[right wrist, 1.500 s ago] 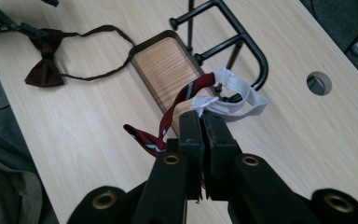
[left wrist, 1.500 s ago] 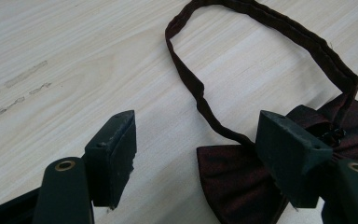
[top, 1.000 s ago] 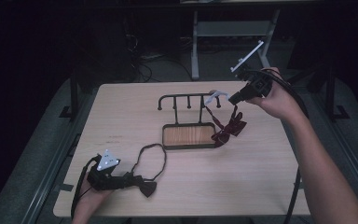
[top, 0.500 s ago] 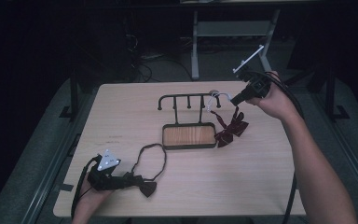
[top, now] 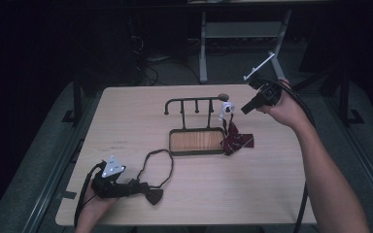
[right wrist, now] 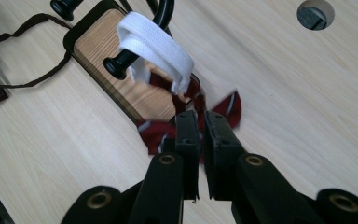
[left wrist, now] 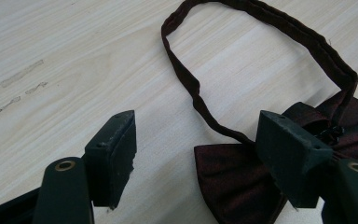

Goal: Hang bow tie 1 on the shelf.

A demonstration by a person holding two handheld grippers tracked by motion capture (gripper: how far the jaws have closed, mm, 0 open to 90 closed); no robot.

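Observation:
A black hook rack [top: 194,101] stands on a wooden base [top: 196,141] at mid table. A red striped bow tie [top: 238,141] lies against the base's right end, and its white strap [top: 227,108] is looped over the rack's right hook. My right gripper [top: 245,109] hovers just right of that strap. Its jaws [right wrist: 200,119] have just been opening to a narrow slit, with nothing between them, above the striped tie [right wrist: 228,109]. Near the front left, my left gripper [top: 133,187] rests open. A dark maroon bow tie [left wrist: 233,182] lies by its right jaw, and the tie's strap loop [left wrist: 261,18] stretches ahead.
A round cable hole [right wrist: 314,14] sits in the tabletop behind the rack. A metal stand [top: 238,34] rises beyond the far edge. The right gripper's cable [top: 303,194] trails down along the forearm past the table's right side.
The right gripper came down toward the rack. The striped bow tie, which was hanging in the air below it, now rests on the table with its white strap on the hook. The left gripper stayed still.

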